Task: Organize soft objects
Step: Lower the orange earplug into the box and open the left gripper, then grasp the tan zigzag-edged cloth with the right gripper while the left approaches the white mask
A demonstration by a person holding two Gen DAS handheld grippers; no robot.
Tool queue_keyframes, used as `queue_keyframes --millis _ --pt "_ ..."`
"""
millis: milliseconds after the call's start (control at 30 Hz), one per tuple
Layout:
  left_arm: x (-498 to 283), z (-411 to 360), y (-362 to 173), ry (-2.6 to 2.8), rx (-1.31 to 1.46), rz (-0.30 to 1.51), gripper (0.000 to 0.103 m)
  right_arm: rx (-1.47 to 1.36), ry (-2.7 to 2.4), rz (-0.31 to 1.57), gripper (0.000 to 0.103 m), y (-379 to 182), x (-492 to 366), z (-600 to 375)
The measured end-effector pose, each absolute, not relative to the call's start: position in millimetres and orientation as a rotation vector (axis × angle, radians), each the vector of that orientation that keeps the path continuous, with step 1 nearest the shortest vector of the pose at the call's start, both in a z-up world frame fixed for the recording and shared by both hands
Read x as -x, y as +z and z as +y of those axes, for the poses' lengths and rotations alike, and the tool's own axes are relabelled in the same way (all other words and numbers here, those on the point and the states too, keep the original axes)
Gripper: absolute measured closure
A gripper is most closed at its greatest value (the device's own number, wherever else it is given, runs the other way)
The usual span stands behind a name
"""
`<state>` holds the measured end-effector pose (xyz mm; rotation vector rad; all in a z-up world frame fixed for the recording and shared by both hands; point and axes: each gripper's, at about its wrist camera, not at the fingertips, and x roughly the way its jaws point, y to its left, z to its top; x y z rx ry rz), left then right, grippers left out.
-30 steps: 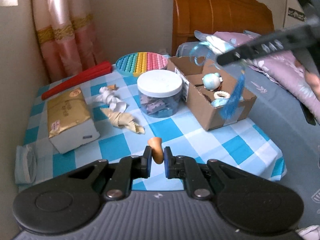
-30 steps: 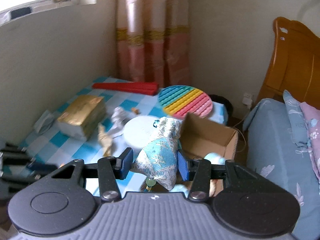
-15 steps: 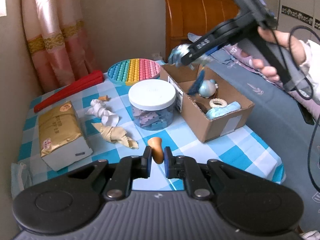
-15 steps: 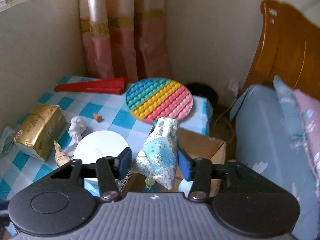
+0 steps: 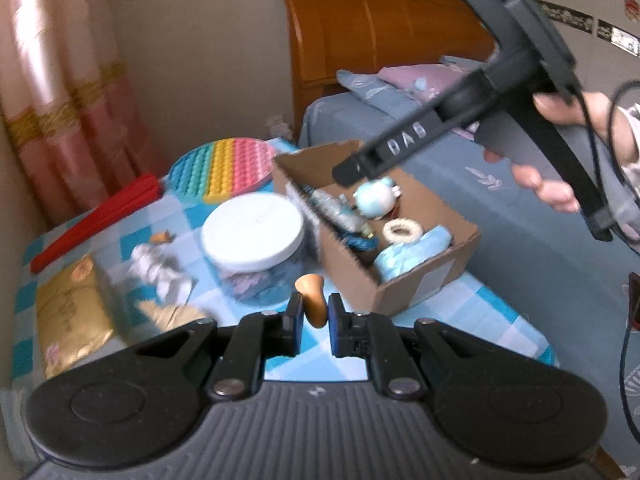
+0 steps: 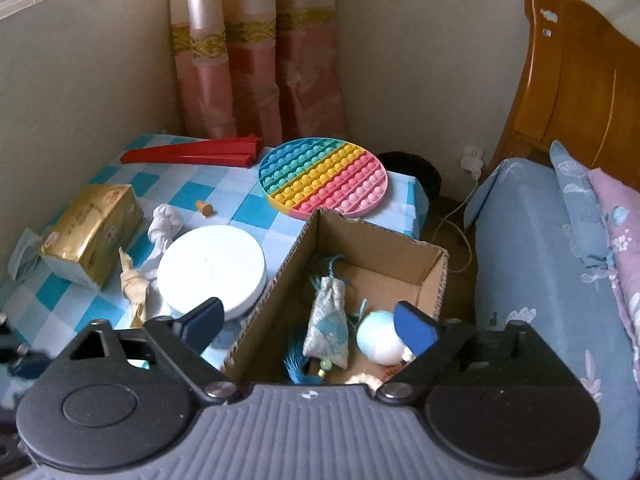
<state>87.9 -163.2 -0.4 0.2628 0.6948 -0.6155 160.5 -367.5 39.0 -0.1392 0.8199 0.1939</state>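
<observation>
The brocade pouch [image 6: 327,326] has dropped from the right gripper [image 6: 308,322], whose jaws have just been opening and now stand wide and empty, into the cardboard box [image 6: 280,280]. It lies lengthwise beside a pale blue ball [image 6: 378,342]. The left gripper [image 5: 311,322] pinches 1 orange earplug [image 5: 312,300], upright.

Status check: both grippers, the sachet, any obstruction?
Left gripper shut on orange piece. Right gripper just opened, empty. Sachet in cardboard box. Nothing blocking.

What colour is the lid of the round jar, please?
White lid; clearest in the right wrist view.
</observation>
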Motion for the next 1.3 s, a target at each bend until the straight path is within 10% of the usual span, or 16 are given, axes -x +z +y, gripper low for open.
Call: queue_keyframes --millis 333,533,767,1300 --pt "-106 -219 4 -0.709 -0.311 0.65 0.09 0.147 0.125 0.773 0.007 54 -140 -391" --pt "-113 -242 -11 -0.723 -0.313 0.671 0.028 0.119 0.123 0.77 0.004 53 -137 -400" --pt "-106 -222 -11 -0.672 -0.252 0.688 0.005 0.09 0.162 0.776 0.0 48 -130 -391" --pt "-64 -124 -11 -0.37 -0.181 0.702 0.001 0.094 0.305 0.806 0.0 30 -90 -322"
